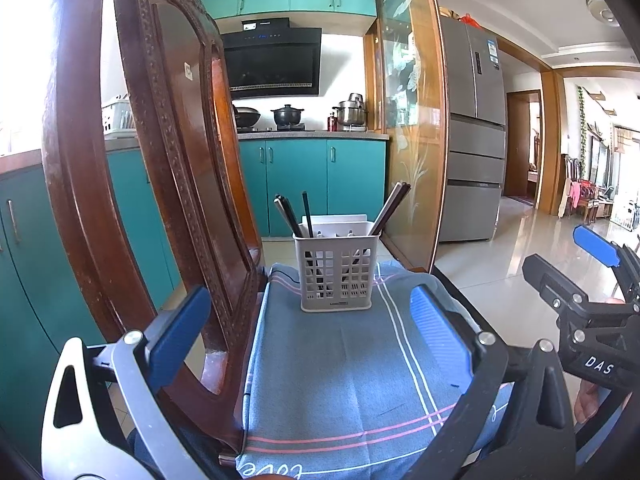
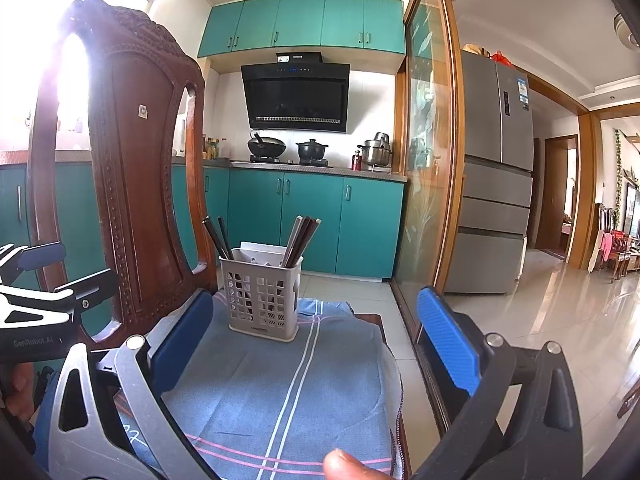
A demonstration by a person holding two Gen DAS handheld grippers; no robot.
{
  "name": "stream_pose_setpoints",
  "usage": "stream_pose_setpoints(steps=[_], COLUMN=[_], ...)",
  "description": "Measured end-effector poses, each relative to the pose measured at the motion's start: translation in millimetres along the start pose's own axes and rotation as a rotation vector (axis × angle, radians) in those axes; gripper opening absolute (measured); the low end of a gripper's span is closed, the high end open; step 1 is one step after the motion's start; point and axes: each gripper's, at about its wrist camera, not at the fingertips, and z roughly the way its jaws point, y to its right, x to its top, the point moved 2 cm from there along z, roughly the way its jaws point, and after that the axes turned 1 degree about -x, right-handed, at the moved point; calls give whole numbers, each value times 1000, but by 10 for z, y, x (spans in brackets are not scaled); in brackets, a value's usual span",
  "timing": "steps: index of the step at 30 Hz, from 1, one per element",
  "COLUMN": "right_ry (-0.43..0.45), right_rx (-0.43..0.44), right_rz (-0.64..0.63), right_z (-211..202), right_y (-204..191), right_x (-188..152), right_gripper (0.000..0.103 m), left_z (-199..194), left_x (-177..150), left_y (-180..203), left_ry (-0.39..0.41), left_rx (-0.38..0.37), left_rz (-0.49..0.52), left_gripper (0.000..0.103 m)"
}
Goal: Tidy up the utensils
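Observation:
A pale grey slotted utensil holder [image 1: 336,272] [image 2: 262,294] stands upright on a blue-grey striped cloth [image 1: 352,380] [image 2: 280,380] spread over a chair seat. Several dark chopsticks [image 1: 390,208] [image 2: 302,240] lean out of it, some to the left and some to the right. My left gripper [image 1: 308,332] is open, its blue pads wide apart, well short of the holder and holding nothing. My right gripper [image 2: 316,340] is open too, empty, facing the holder from a similar distance. Each gripper shows at the edge of the other's view.
The carved wooden chair back [image 1: 160,160] [image 2: 132,160] rises close on the left. A wood-framed glass partition [image 1: 416,120] [image 2: 432,160] stands right of the seat, with tiled floor beyond. Teal kitchen cabinets [image 2: 320,216] lie behind. A fingertip [image 2: 352,464] shows at the bottom edge.

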Motion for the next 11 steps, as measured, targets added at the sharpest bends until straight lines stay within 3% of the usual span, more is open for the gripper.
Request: stream_pose_setpoints(steps=[8,11], right_ry=[-29,-143], right_rx=[-24,-204], right_rz=[10,-8], right_z=[92,420], right_y=[21,113], right_x=[-57,-180], right_gripper=[100,100], left_z=[120,373], left_x=[-25,-83], left_y=[16,29], left_ry=[-53,-200], left_rx=[4,20], left_rz=[-5,-15], left_gripper=[99,99])
